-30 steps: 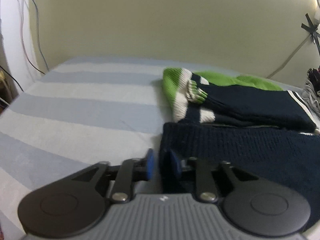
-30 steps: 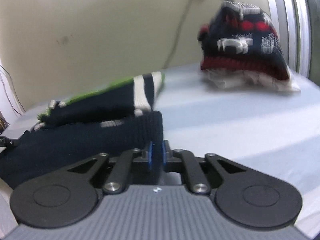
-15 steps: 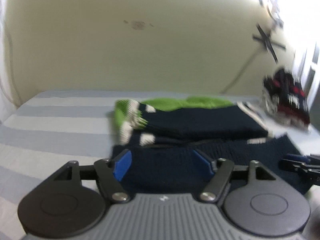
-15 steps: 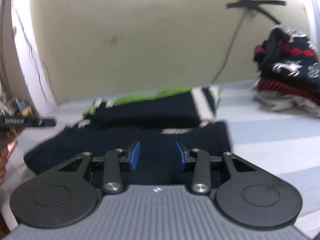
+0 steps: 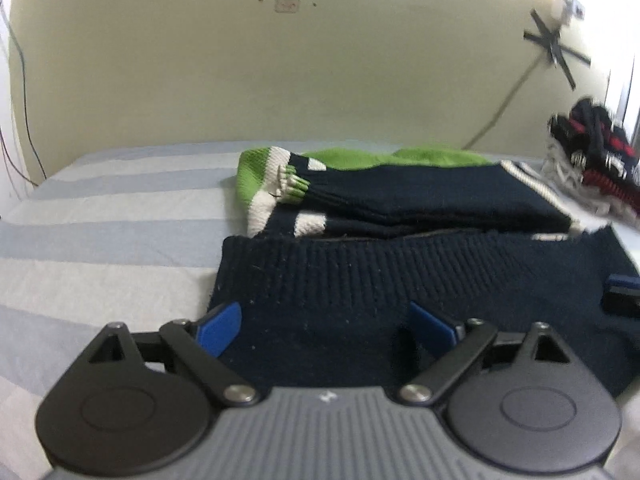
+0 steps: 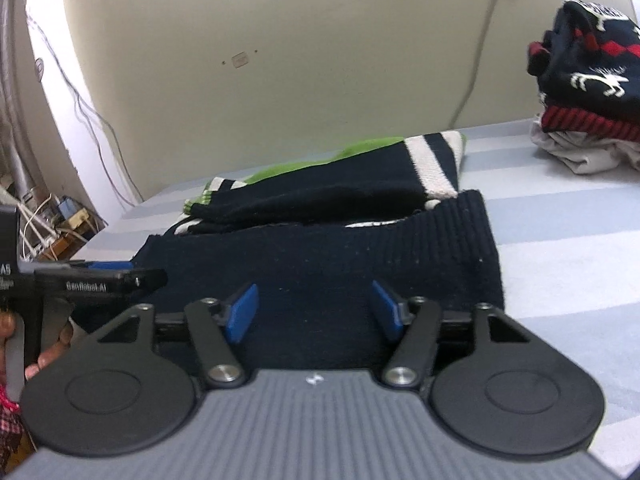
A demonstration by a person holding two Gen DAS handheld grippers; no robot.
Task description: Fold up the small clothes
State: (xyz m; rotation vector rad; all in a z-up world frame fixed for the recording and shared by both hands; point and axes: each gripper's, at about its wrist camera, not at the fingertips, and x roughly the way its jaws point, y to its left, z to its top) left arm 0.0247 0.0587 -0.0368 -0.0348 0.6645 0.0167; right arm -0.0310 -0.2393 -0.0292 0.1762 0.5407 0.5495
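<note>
Since a second ago both my jaws let go the hem | left gripper (image 5: 326, 326) and right gripper (image 6: 316, 308) spread wide, empty | navy sweater (image 5: 400, 280) on striped bed (image 5: 100, 240), bottom folded up | final folds left, I judged

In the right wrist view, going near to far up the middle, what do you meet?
right gripper → navy hem → folded navy-and-green sweater body → striped sheet → wall
</note>
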